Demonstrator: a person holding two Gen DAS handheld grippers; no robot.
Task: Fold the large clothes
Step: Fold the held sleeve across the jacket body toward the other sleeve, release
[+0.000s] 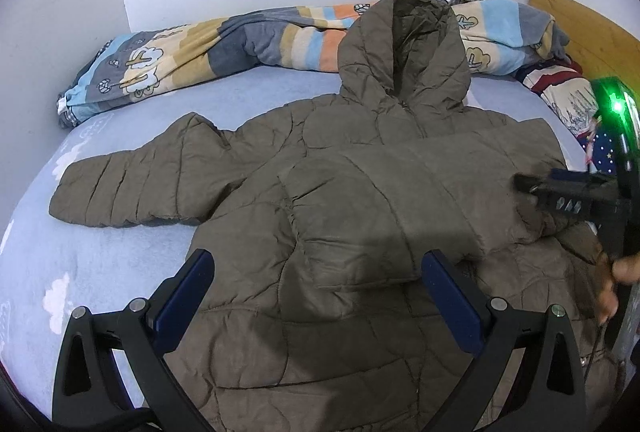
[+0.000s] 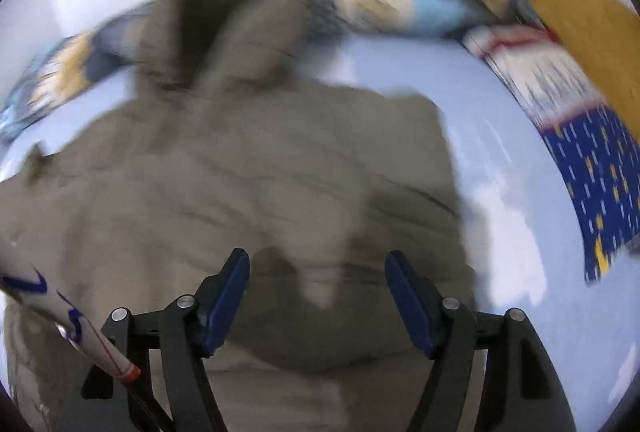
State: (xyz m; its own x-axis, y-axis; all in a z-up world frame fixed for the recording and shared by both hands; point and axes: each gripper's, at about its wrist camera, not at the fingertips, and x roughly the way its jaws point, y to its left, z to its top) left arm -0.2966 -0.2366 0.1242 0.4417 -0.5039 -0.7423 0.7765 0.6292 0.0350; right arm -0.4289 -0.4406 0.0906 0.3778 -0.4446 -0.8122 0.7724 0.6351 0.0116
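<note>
An olive-brown hooded puffer jacket point(image 1: 248, 312) lies front up on a light blue bed sheet point(image 1: 80, 272). Its hood point(image 1: 404, 48) points toward the wall. One sleeve point(image 1: 132, 188) stretches out to the left, and the other sleeve point(image 1: 380, 200) lies folded across the chest. My left gripper point(image 1: 318, 260) hovers open over the jacket's lower front, with the folded sleeve's cuff in front of it. My right gripper point(image 2: 317, 258) stands open above the blurred jacket point(image 2: 240, 172), with nothing pinched. The left wrist view shows it at the jacket's right edge point(image 1: 532, 188), held by a hand point(image 1: 624, 268).
A striped, patterned blanket point(image 1: 224, 44) is bunched along the white wall behind the hood. A patterned pillow point(image 1: 568, 92) and a wooden headboard point(image 1: 580, 28) are at the right. A white tube with blue marks point(image 2: 80, 328) crosses the lower left of the right wrist view.
</note>
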